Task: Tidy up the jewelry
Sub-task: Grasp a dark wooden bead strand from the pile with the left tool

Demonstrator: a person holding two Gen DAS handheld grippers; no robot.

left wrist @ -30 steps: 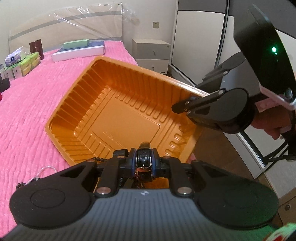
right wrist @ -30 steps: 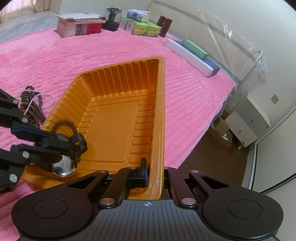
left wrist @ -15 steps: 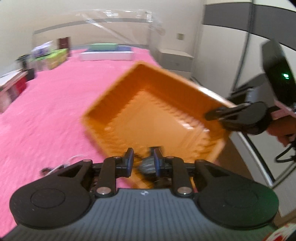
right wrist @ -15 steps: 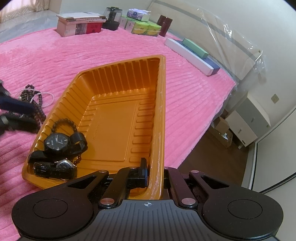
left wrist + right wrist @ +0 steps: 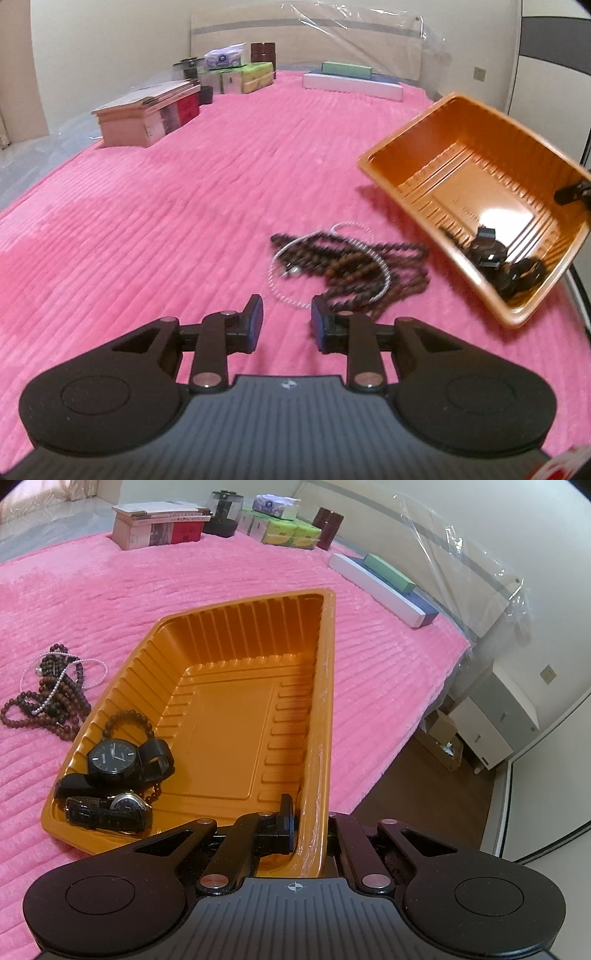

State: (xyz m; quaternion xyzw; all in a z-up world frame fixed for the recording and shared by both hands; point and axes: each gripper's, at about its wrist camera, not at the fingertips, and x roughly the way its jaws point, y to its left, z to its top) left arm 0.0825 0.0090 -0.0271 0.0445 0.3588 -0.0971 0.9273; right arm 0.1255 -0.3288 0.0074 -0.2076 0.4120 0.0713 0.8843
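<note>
Pink ribbed plush bedspread (image 5: pixel 155 206) covers the whole bed, under both views. Nearest in the left wrist view, the left gripper (image 5: pixel 286 319) has just been opening its jaws; they stand partly apart with nothing between them, over bare bedspread. Just beyond its fingertips lies a tangle of dark brown wooden bead strands (image 5: pixel 354 266) looped with a thin silvery bead chain (image 5: pixel 332 275), close to the left side of the tray. The ribbed orange plastic tray (image 5: pixel 476 184) sits near the bed's right edge. In the right wrist view, the right gripper (image 5: pixel 308 821) is clamped tight on the tray's (image 5: pixel 325 686) near right rim, one finger inside the wall and the other outside. In the tray's near left corner rest a black round-faced wristwatch (image 5: pixel 114 758), a smaller watch with a black leather strap (image 5: pixel 110 808) and a dark bead bracelet (image 5: pixel 127 720). Toward the far edge, by the plastic-wrapped headboard (image 5: pixel 306 44), stand a stack of books (image 5: pixel 159 526), green tissue boxes (image 5: pixel 290 531) and a long white flat box (image 5: pixel 373 587) with a green one on top.
</note>
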